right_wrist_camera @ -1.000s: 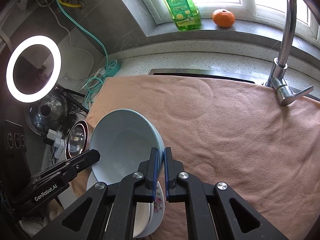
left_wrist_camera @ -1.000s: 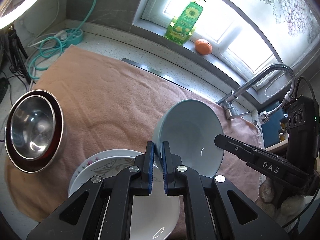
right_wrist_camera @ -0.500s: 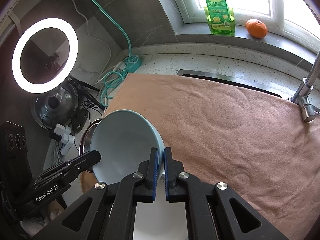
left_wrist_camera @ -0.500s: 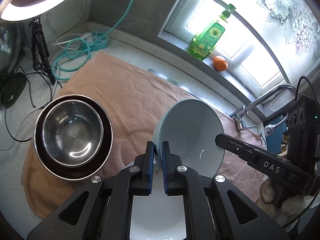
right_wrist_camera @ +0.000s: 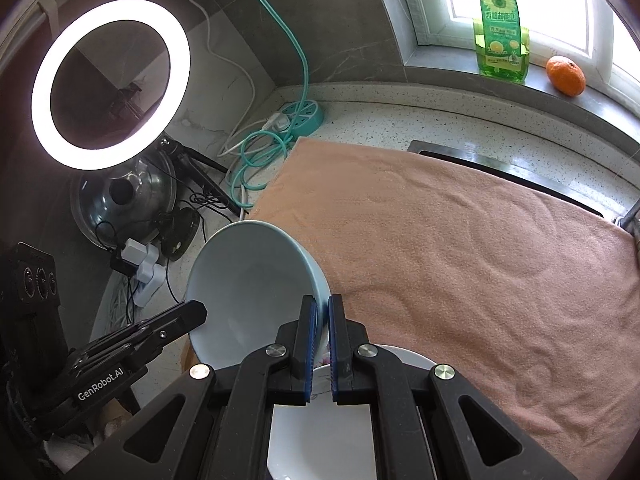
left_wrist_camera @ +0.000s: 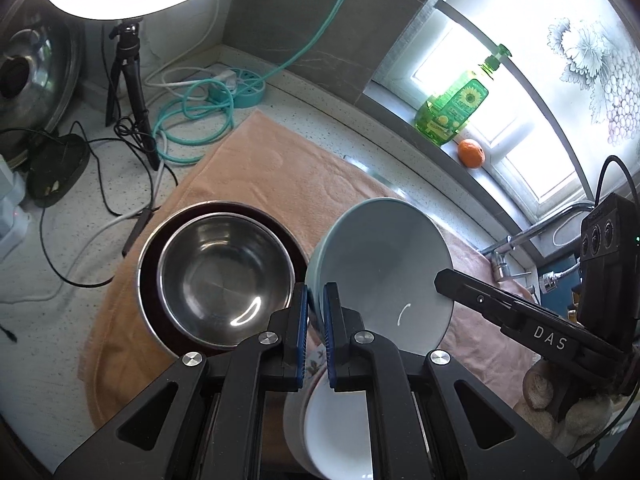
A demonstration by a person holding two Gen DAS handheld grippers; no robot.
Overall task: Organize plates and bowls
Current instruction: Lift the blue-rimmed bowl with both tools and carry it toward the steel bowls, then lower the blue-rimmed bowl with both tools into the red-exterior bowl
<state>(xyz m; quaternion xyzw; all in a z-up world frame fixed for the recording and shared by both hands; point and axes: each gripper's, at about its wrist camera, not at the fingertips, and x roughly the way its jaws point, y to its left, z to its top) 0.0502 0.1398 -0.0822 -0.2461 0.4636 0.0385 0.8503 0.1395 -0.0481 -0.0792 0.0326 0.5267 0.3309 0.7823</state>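
Observation:
A pale blue bowl (left_wrist_camera: 384,264) is held in the air by both grippers. My left gripper (left_wrist_camera: 315,300) is shut on its left rim. My right gripper (right_wrist_camera: 322,312) is shut on the opposite rim of the blue bowl (right_wrist_camera: 248,280). Left of it, a steel bowl (left_wrist_camera: 224,268) sits nested in a dark red bowl (left_wrist_camera: 146,264) on the peach towel (left_wrist_camera: 288,176). Below the grippers lies a stack of white plates (left_wrist_camera: 336,416), one with a floral rim, also in the right wrist view (right_wrist_camera: 320,436).
A ring light (right_wrist_camera: 110,84) on a tripod, a pot lid (left_wrist_camera: 28,76), cables and a teal power strip (right_wrist_camera: 302,116) crowd the counter left of the towel (right_wrist_camera: 460,248). A green bottle (left_wrist_camera: 454,110) and an orange (left_wrist_camera: 471,153) stand on the windowsill. A faucet (left_wrist_camera: 532,232) is at right.
Both grippers have carried the blue bowl up and to the left, off the plate stack toward the nested steel bowl. The views now show more of the left counter.

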